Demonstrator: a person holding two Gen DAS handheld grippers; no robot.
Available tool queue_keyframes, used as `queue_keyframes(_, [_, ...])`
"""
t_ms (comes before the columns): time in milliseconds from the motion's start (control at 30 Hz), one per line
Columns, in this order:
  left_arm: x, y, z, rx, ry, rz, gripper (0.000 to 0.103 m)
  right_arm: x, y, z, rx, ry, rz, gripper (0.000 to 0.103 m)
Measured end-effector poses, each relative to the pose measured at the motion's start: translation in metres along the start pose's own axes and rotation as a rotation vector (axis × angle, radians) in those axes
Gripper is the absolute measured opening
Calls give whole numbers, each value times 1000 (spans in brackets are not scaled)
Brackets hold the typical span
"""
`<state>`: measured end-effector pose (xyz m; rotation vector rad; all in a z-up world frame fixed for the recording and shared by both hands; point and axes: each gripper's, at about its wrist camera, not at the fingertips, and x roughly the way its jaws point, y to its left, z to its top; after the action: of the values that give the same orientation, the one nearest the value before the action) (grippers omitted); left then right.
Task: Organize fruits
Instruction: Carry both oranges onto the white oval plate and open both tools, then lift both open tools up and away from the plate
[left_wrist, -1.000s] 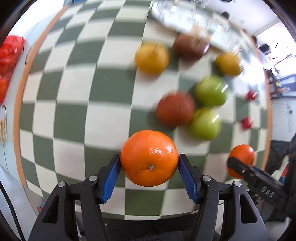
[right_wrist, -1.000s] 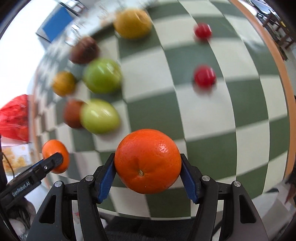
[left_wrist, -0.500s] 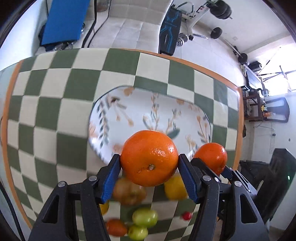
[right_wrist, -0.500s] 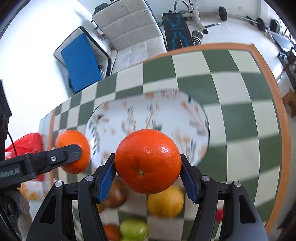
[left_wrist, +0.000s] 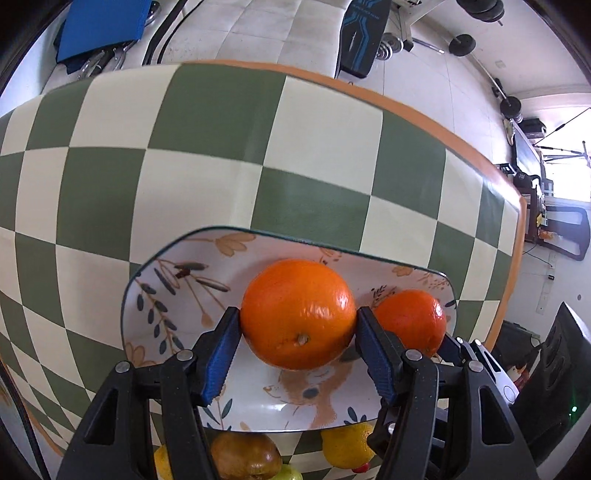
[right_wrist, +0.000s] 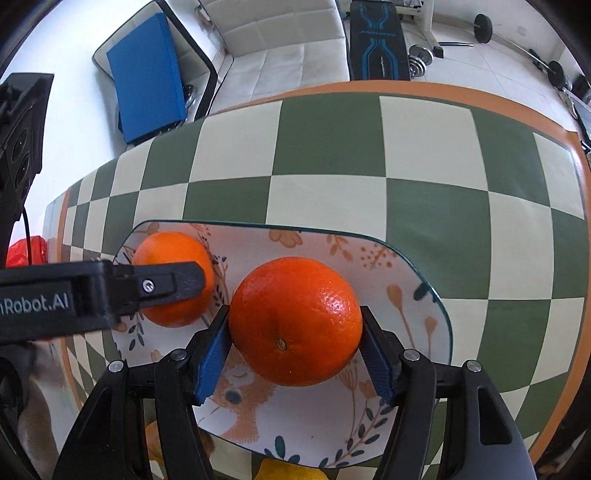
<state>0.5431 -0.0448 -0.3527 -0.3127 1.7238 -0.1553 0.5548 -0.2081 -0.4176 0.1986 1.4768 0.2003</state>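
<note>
- Oranges, one in each gripper: the left gripper (left_wrist: 298, 334) is clamped on the left orange (left_wrist: 298, 314), blue pads pressing its two sides, stem scar facing the camera.
- The right gripper (right_wrist: 295, 341) is closed the same way on the right orange (right_wrist: 294, 320), pinched between its blue pads.
- Both fruits hang over the plate (right_wrist: 424, 295), a pale rounded-rectangle dish with leaf and flower prints and a dark rim; whether either orange touches the dish surface cannot be told.
- From the left gripper, the right orange (left_wrist: 410, 322) sits just to its right, nearly touching the right-hand finger, above the plate (left_wrist: 155, 295).
- From the right gripper, the left orange (right_wrist: 173, 278) is to its left and a little farther forward, with the other tool's black finger across it.
- The plate lies on a green-and-cream checkered tablecloth (left_wrist: 184, 155) with an orange border, stretching ahead of both grippers.
- Behind and below the left gripper, off the plate's near edge, lie a brown fruit (left_wrist: 245, 456) and a yellow fruit (left_wrist: 345, 445).
</note>
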Motion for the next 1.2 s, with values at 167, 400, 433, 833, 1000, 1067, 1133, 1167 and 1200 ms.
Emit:
queue_keyframes(167, [-3,0,-1,23,-15,27,63,-7,-2,-5,-4,-2,-3,91])
queue_keyframes(400, [-35,1,-13,71,-137,114,87,-30,-2,-18,40,-27,-58,96])
queue_keyframes(433, [-41,2,-18,83,-159,137,87,-32,0,-21,43,-36,-69,96])
queue_keyframes(833, [-91,3,-104,153,-373,308,87,-89,8,-83,100,-142,-149,96])
queue_keyframes(1000, [-112,7,-145,162,-424,300,87,-121,19,-112,85,-197,-174,96])
queue_keyframes(1067, [-119,7,-159,163,-445,297,87,-134,23,-124,79,-221,-184,96])
queue_keyframes(1133, [-128,8,-175,163,-471,291,87,-148,29,-137,76,-247,-190,96])
queue_keyframes(1167, [-132,8,-184,166,-485,288,87,-154,31,-143,77,-257,-189,96])
queue_keyframes(1200, [-137,7,-193,175,-498,288,87,-161,33,-148,77,-265,-187,96])
